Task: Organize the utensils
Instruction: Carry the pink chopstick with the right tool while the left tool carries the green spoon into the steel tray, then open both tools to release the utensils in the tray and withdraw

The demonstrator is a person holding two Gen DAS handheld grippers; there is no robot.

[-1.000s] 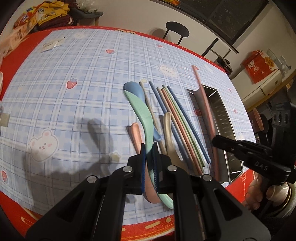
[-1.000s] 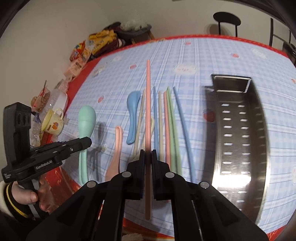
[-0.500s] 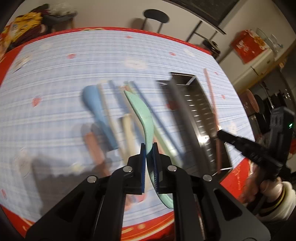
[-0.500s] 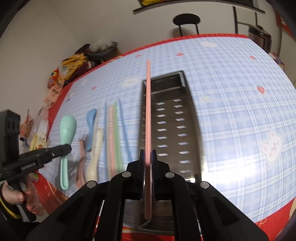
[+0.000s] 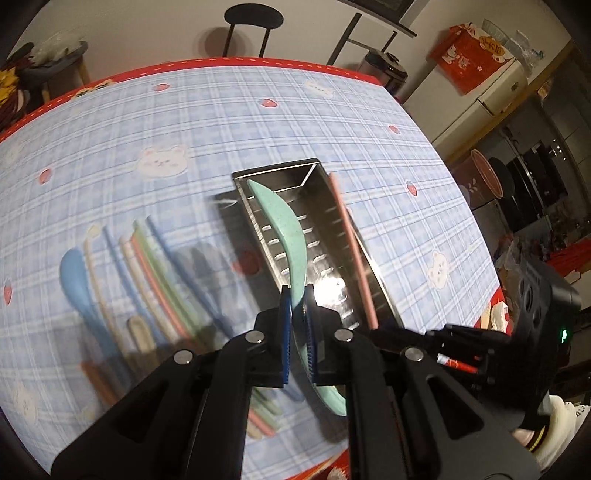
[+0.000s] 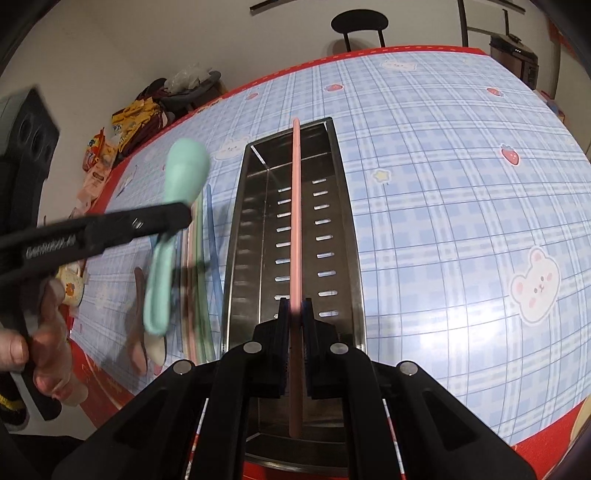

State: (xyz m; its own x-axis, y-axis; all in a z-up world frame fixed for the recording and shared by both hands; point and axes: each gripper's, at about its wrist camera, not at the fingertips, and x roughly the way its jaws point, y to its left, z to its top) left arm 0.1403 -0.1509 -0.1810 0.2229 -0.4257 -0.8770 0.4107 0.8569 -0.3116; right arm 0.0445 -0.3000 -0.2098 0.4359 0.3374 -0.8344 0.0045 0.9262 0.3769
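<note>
My left gripper [image 5: 298, 306] is shut on a mint green spoon [image 5: 286, 236] and holds it above the steel perforated tray [image 5: 334, 218]. In the right wrist view the green spoon [image 6: 173, 206] hangs left of the tray [image 6: 240, 229]. My right gripper [image 6: 294, 310] is shut on a pink chopstick [image 6: 296, 206], held lengthwise over the tray's middle. The pink chopstick also shows in the left wrist view [image 5: 352, 251]. Several chopsticks [image 5: 147, 266], a blue spoon [image 5: 75, 273] and a cream spoon [image 5: 140, 332] lie left of the tray.
The table has a blue plaid cloth [image 6: 443, 184] with a red border. Snack packets [image 6: 122, 125] and a small mug [image 6: 72, 288] sit at the left edge. A black stool [image 5: 253, 22] stands beyond the far edge.
Both grippers have moved right, from over the row of utensils to over the steel tray, carrying the green spoon and the pink chopstick.
</note>
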